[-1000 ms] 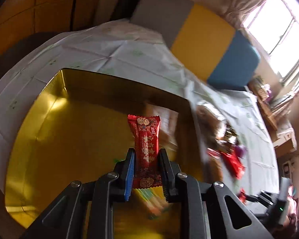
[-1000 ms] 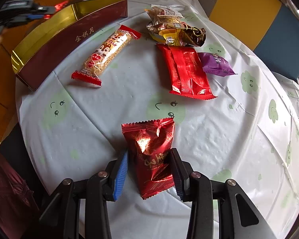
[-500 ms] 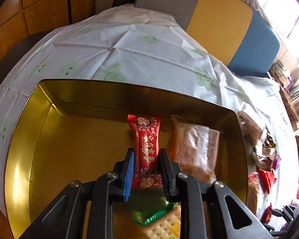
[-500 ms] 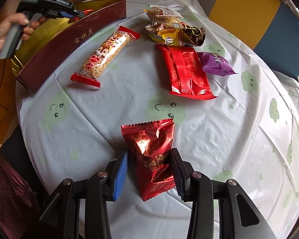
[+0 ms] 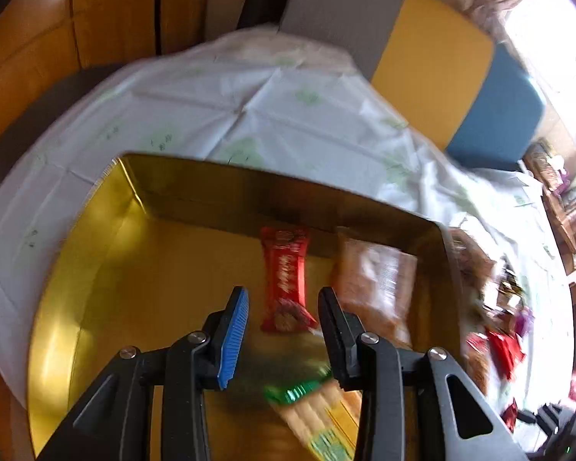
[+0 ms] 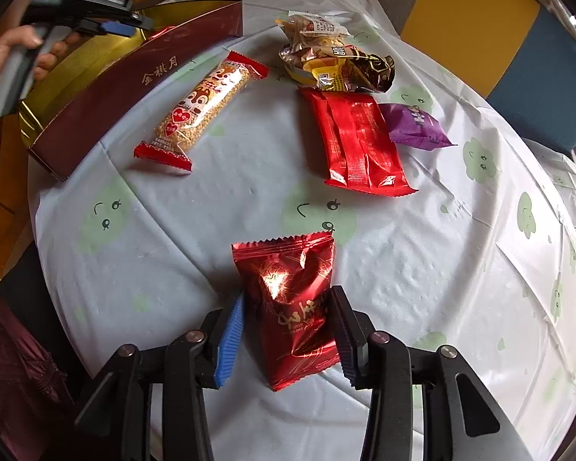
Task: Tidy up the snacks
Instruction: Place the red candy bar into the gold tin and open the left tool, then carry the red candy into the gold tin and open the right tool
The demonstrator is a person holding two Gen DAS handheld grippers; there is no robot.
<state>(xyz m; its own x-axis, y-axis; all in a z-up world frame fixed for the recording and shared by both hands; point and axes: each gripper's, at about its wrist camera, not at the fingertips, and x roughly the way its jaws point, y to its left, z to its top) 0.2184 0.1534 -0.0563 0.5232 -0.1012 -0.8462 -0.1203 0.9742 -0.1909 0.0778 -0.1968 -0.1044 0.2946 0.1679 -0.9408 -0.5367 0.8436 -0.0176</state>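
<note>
Sunlit tabletop (image 6: 422,276) carried loose snacks. Over the gold tin (image 5: 96,269), my left fingers (image 5: 236,322) were spreading, freeing the red bar (image 5: 286,280) inside; my right fingers (image 6: 230,330) pinched a red foil packet (image 6: 292,299), presumably next.

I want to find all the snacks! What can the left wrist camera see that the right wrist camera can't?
Only the left wrist view shows inside the gold tin: a small red wrapped bar, a tan packet and green-ended crackers, with the left tool opening over the bar.

Only the right wrist view shows the right tool gripping a shiny red pouch, and a purple packet.

Both show the gold tin and the white tablecloth.
</note>
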